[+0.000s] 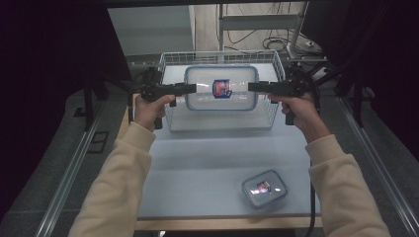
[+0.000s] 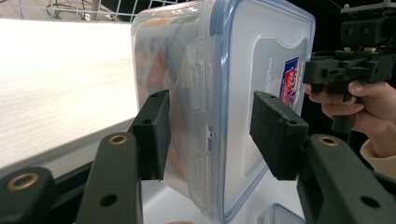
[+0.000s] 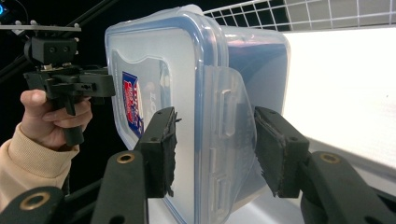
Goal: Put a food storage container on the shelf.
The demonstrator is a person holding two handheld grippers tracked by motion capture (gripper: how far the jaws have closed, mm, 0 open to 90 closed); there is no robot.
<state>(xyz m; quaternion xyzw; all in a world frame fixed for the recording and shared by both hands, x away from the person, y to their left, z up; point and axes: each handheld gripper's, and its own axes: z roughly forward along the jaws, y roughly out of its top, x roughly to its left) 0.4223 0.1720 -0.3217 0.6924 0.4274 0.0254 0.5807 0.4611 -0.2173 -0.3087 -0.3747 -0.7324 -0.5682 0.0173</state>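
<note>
1. Large clear container (image 1: 221, 88), blue-rimmed lid with a red-and-blue label, is held level over the wire basket (image 1: 170, 120), which stands at the far edge of the bench (image 1: 197, 168).
2. Left gripper (image 1: 190, 88) comes in from the container's left end. In the left gripper view its jaws stand about half open, one pad on the lid face, the other on the tub's underside, straddling the end latch flap (image 2: 200, 86). The pads look pressed to the plastic; grip holds.
3. Right gripper (image 1: 254, 87) takes the opposite end the same way. In the right gripper view its jaws are about half open and clamped across the lid rim and the tub wall, latch flap (image 3: 229, 135) between them.
4. Container hangs between the two grippers; whether its base touches the basket, I cannot tell.
5. Small container (image 1: 264, 188), same blue rim and label, sits near the bench's near right corner, well apart from the basket.
6. Cream sleeves (image 1: 118, 187) enter from the near edge.
</note>
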